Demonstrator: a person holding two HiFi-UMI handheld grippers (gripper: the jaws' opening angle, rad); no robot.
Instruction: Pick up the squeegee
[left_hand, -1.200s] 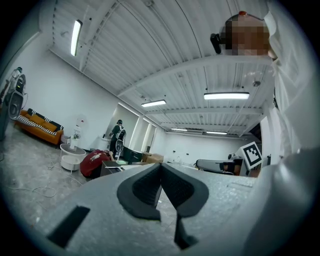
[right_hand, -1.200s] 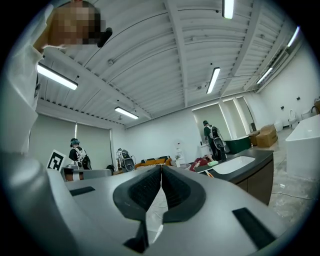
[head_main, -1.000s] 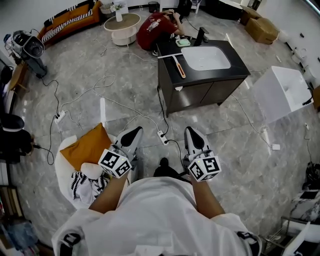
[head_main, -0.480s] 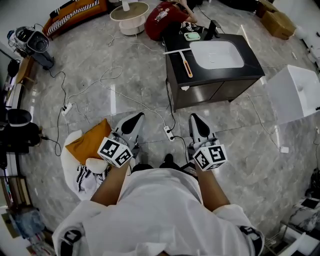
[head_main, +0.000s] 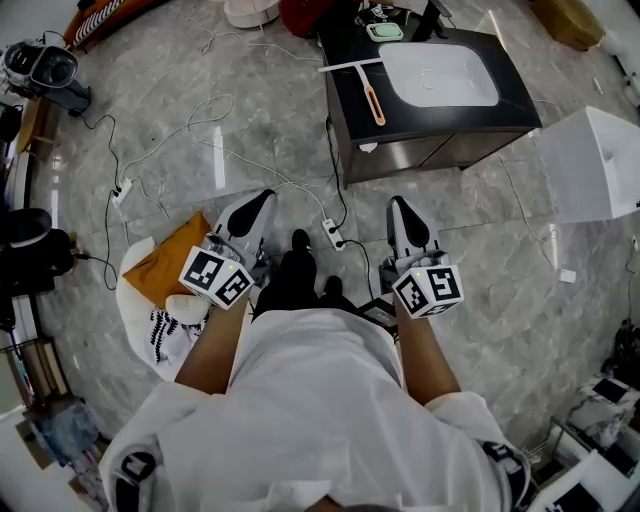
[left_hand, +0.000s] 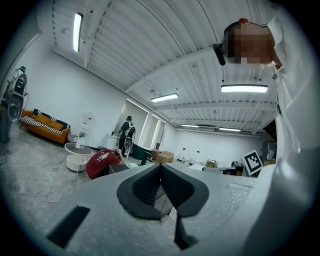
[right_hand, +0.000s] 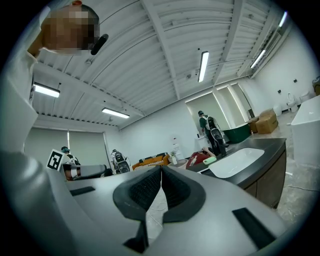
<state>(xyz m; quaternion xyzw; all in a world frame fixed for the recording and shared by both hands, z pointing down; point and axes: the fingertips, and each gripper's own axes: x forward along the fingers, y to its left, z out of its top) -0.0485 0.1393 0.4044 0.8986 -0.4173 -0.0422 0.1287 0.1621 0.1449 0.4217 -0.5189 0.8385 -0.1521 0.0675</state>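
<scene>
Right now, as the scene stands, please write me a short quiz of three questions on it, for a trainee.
1. Fill the gap: the handle of the squeegee is ____ in colour.
2. True or false: the squeegee lies inside the white sink.
3. Choose one. The left gripper and the right gripper are: A) both shut and empty; B) both wide open; C) both shut on the squeegee.

Key
1. Orange.
2. False: it lies on the black countertop, beside the sink.
3. A.
</scene>
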